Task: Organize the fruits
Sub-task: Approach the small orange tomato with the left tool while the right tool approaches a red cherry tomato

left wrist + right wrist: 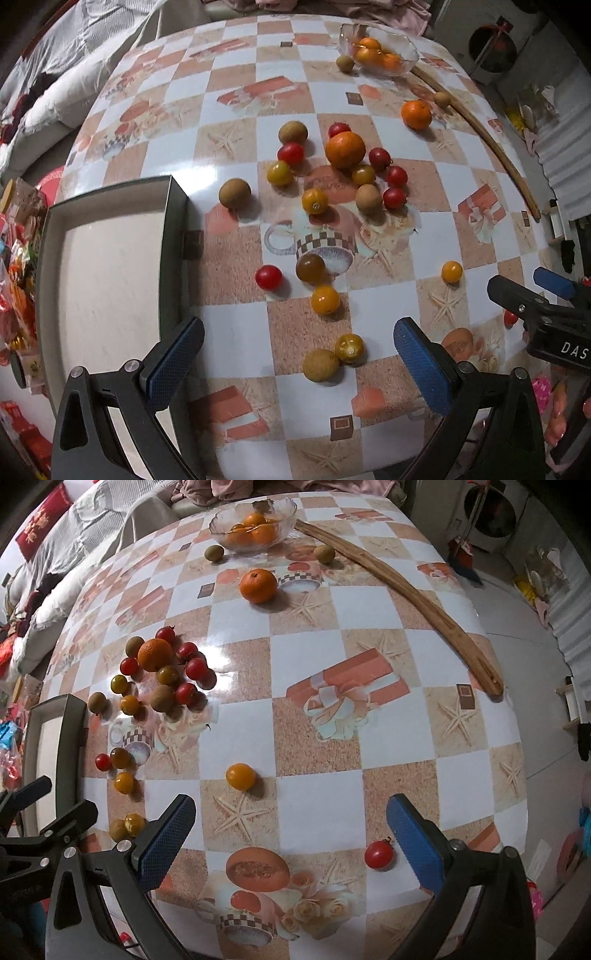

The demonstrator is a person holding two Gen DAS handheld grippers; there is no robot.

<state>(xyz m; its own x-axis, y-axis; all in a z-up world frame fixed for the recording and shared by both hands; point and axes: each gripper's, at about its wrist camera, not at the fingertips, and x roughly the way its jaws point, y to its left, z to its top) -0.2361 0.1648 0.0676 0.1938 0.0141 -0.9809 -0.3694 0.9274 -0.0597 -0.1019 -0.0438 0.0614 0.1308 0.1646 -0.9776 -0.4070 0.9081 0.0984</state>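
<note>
Starting from the left wrist view: your left gripper (299,365) hangs with its blue pads spread wide and nothing between them.
Nearest pair: a brown longan (320,365) and a yellow tomato (349,348) sit touching each other on the table (236,332), between the open pads.
Risk there: closing on one is likely to nudge the other, and both are round enough to roll toward the near edge.
Tray: the grey tray (170,251) lies at the left, empty as far as you can see; its raised wall could catch a fruit carried in too low.
Main cluster: red, yellow and brown fruits crowd round a large orange (345,149) in the middle, so any push there may scatter several.
Glass bowl: the glass bowl (380,53) holding oranges stands at the far right, well apart from you.

Right wrist view: your right gripper (291,830) is also fully open and holds nothing.
Red tomato: a red tomato (379,854) rests just beside the right pad, near the table's near edge; a glancing touch could send it off.
Yellow tomato alone: a lone yellow fruit (241,776) sits farther out, between the pads' line.
Crowding: the left gripper's frame shows at the near left, so reaching leftward risks a knock between the tools.
</note>
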